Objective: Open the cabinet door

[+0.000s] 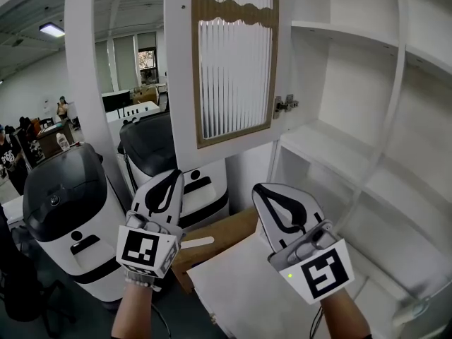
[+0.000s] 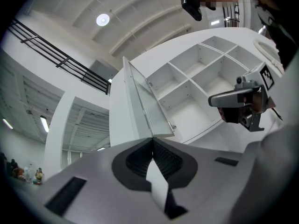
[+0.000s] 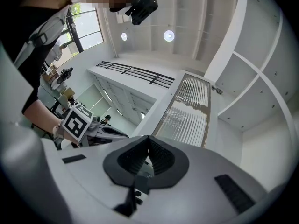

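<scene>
The cabinet door (image 1: pixel 233 62) stands swung out to the left of the shelves (image 1: pixel 353 154), hinged at their left edge. Near, below the door, is the left gripper (image 1: pixel 168 182), with the right gripper (image 1: pixel 267 193) to its right. Two floor units (image 1: pixel 63 189) stand at the left, and people (image 1: pixel 21 143) are far left.

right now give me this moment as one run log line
cabinet door open, swung out | left hand-held gripper shut, empty, just below door | right hand-held gripper shut, empty | shelves exposed
</scene>
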